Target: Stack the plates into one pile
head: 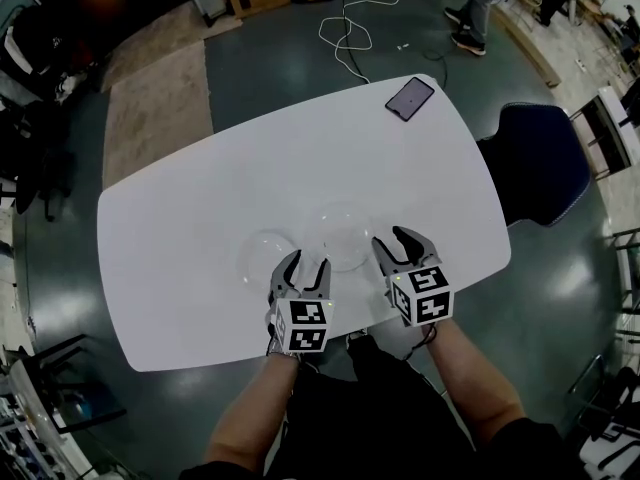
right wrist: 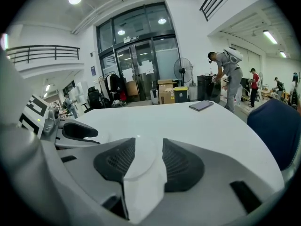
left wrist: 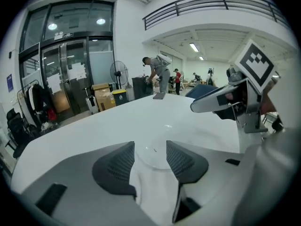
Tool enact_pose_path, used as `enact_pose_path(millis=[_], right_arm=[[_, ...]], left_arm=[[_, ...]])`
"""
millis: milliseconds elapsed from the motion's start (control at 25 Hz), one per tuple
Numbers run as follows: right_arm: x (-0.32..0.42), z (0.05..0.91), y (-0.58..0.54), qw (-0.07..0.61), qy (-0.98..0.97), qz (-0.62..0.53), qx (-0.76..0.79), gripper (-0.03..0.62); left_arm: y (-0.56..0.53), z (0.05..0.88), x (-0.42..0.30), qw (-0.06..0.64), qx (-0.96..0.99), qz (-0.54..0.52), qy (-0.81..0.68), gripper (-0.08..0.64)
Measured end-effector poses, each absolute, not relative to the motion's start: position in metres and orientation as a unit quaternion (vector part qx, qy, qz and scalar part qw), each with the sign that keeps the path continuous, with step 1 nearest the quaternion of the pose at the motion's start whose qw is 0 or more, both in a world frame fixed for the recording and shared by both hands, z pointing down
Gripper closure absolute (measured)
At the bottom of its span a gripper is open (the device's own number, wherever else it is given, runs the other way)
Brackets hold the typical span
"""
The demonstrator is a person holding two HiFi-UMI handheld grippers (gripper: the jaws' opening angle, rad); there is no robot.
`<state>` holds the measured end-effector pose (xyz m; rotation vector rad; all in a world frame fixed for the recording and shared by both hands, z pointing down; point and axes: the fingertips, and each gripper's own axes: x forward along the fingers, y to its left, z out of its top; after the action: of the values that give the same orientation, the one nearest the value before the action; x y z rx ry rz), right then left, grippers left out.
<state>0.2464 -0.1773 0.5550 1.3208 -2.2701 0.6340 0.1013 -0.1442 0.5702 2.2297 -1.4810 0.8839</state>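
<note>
Head view: two clear plates sit side by side on the white tabletop (head: 200,208), the left plate (head: 258,255) and the right plate (head: 343,230). The left hand-held gripper (head: 307,264) is at their near edges between them, and the right hand-held gripper (head: 393,238) is just beside the right plate's right rim. Left gripper view and right gripper view show both pairs of jaws spread apart and clamped on nothing, with a clear plate rim on the tabletop visible through each gap. A phone (head: 410,98) lies at the far edge, well apart.

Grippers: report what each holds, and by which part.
Nothing is held. The left gripper stands open at the near rim of the left plate, the right gripper open at that of the right plate.
</note>
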Motion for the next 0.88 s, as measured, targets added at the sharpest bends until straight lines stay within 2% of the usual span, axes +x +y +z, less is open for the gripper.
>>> enact_pose_path(millis=[160, 480, 880], right_arm=[[0.241, 0.567, -0.181, 0.227, -0.823, 0.236, 0.463, 0.396], [0.23, 0.583, -0.189, 0.236, -0.824, 0.25, 0.45, 0.396], [0.221, 0.6, -0.195, 0.252, -0.821, 0.258, 0.443, 0.396]], left_arm=[[-0.146, 0.582, 0.104, 0.155, 0.771, 0.335, -0.519, 0.344], [-0.14, 0.601, 0.112, 0.224, 0.756, 0.325, -0.522, 0.345], [-0.139, 0.616, 0.119, 0.129, 0.764, 0.415, -0.477, 0.351]])
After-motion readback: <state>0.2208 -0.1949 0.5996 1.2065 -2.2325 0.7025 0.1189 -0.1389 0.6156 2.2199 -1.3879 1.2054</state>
